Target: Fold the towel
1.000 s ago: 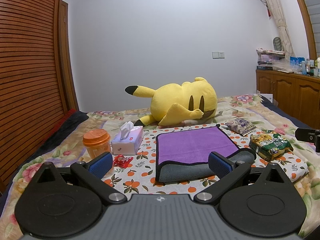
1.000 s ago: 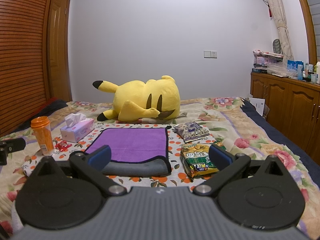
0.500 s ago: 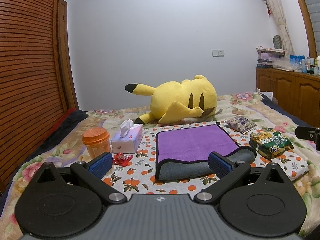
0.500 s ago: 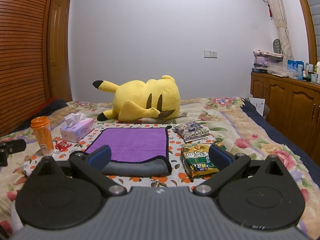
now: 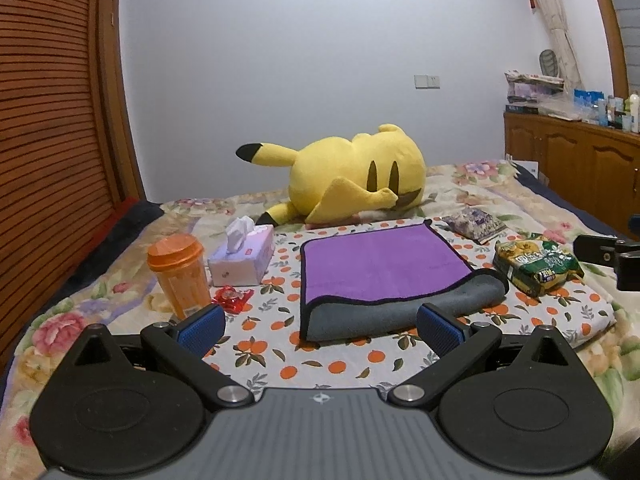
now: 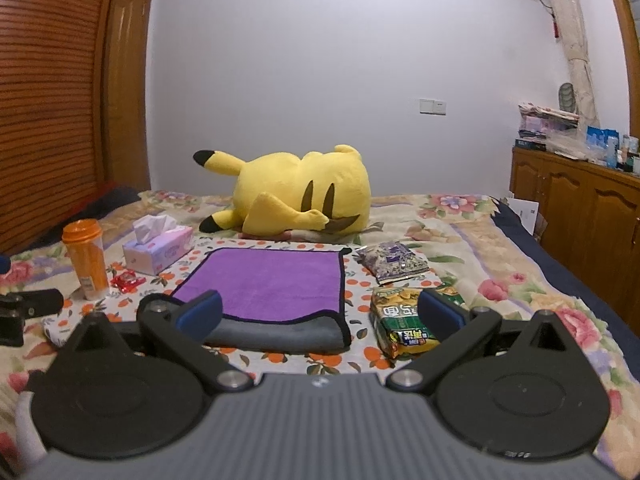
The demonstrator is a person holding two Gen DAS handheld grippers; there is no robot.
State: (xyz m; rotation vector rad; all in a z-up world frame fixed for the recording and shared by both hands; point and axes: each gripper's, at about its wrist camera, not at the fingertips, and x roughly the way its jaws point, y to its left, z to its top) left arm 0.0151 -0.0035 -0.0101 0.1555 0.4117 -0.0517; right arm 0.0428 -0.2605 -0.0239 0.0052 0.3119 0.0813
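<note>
A purple towel (image 5: 380,262) with a black hem and grey underside lies folded on an orange-print cloth (image 5: 352,360) on the bed; its grey folded edge faces me. It also shows in the right wrist view (image 6: 268,280). My left gripper (image 5: 320,326) is open and empty, just short of the towel's near edge. My right gripper (image 6: 320,312) is open and empty, near the towel's near right corner. The right gripper's body shows at the right edge of the left wrist view (image 5: 608,252).
A yellow plush (image 5: 352,176) lies behind the towel. An orange cup (image 5: 178,276), tissue box (image 5: 242,258) and red wrapper (image 5: 232,298) stand left of it. A green snack pack (image 5: 536,266) and purple packet (image 5: 476,220) lie right. Wooden cabinets (image 6: 576,204) stand at far right.
Both grippers stay open and the towel has not moved. The views have shifted only slightly.
</note>
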